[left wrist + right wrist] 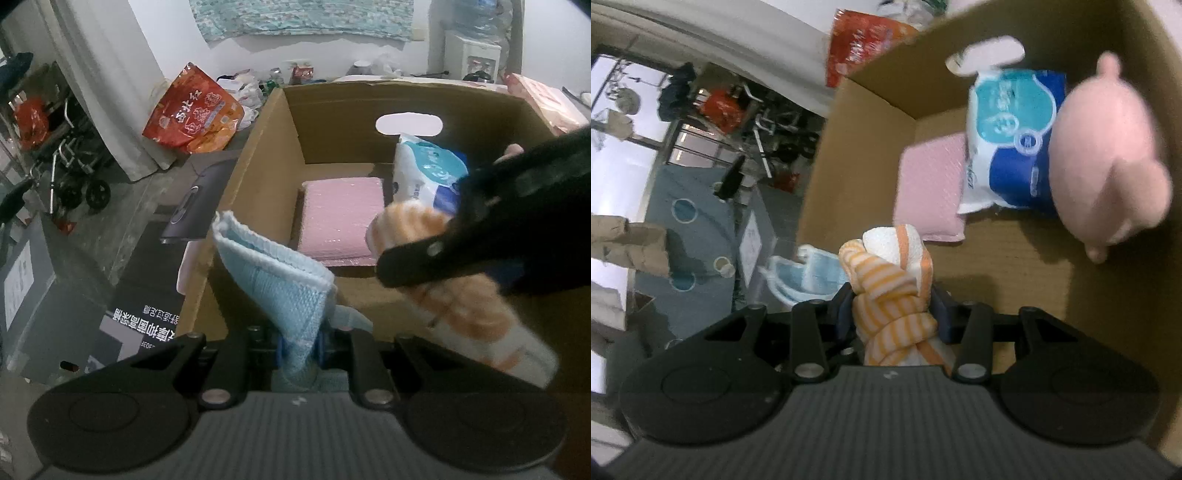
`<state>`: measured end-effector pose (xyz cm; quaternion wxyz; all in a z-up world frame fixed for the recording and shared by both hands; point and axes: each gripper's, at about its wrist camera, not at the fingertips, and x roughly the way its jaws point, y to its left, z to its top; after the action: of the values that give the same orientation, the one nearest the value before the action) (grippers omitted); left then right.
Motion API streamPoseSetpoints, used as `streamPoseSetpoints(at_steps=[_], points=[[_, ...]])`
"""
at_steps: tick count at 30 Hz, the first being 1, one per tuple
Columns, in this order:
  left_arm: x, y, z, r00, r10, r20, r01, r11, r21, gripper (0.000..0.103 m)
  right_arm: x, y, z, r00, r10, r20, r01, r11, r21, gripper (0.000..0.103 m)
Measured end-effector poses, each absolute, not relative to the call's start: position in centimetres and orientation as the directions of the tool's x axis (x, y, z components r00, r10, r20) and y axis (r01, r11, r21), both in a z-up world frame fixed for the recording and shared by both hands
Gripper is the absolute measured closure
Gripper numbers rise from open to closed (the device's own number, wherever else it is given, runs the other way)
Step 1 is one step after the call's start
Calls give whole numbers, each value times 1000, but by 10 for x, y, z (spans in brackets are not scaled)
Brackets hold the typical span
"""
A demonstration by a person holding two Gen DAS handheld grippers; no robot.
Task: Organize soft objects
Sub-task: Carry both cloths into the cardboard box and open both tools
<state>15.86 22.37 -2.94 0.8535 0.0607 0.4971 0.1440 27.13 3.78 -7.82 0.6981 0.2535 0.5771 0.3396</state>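
My left gripper (pixel 301 345) is shut on a folded light blue cloth (pixel 273 277) that sticks up over the near left corner of an open cardboard box (pixel 258 166). My right gripper (pixel 894 314) is shut on a rolled orange-and-white striped towel (pixel 886 273), held above the box floor (pixel 1015 251). In the left wrist view the right gripper (pixel 402 269) comes in from the right with the striped towel (pixel 461 306). The blue cloth (pixel 805 273) shows just left of the towel in the right wrist view.
In the box lie a pink pad (pixel 931 184), a blue-and-white tissue pack (pixel 1008 140) and a pink plush toy (pixel 1108 158). Outside, to the left, are a red bag (pixel 192 114), a dark printed carton (pixel 147 295) and a wheelchair (pixel 74 166).
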Motion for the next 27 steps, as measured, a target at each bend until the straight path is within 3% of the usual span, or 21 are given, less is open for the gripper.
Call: streamPoseSetpoints(at_steps=[7,14,20,27], points=[[162,229,-34,451,298,-841,-203,952,228,73,281,55,-123,64,739,-671,-86,674,734,50],[160,224,-23,480,286,-829,-202,956,213,47,280,52,-125,64,766,-639,-91,642,761,50],[154,216,-7,517,286,-807,-205,956,208,40,277,39,-102,104,794,-599,-126,608,784,48],[146,209,8,538,299,-788,-227,952,207,40,272,3,-69,153,834,-530,-153,550,821,47]])
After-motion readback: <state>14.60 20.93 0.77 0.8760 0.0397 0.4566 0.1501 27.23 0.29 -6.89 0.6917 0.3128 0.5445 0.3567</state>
